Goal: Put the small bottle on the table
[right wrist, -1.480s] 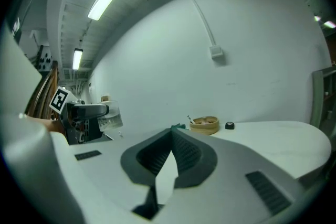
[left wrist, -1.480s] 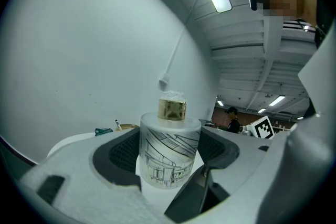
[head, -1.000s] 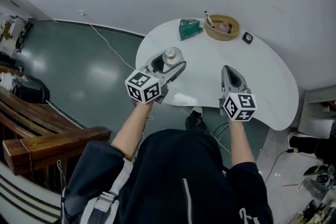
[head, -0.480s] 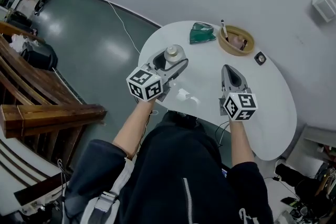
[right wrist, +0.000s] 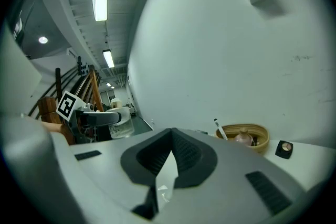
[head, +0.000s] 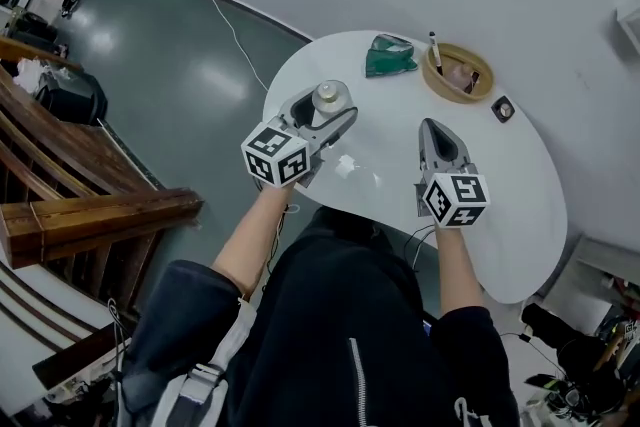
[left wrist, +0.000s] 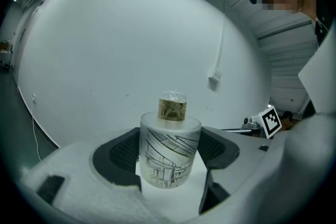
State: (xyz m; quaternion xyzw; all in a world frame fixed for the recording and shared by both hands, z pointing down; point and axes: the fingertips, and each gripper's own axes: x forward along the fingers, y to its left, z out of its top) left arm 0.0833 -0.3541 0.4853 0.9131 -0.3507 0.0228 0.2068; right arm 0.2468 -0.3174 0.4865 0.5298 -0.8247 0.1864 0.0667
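Left gripper view showed the left gripper point(left wrist: 169, 162) clamped on the small bottle point(left wrist: 169, 139), upright over the surface point(head: 500, 175) near its 9 o'clock edge, so lowering it level until seated, then releasing, seemed best; the right gripper point(head: 433, 130) hung closed, empty.

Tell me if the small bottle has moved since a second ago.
No. The small bottle, in the left gripper, stays equally near the table's left edge.

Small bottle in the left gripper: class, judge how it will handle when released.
Probably stiff and breakable: the small bottle looks like frosted glass. Its squat, wide body should stand steadily rather than tip. Laid sideways, its round wall could roll.
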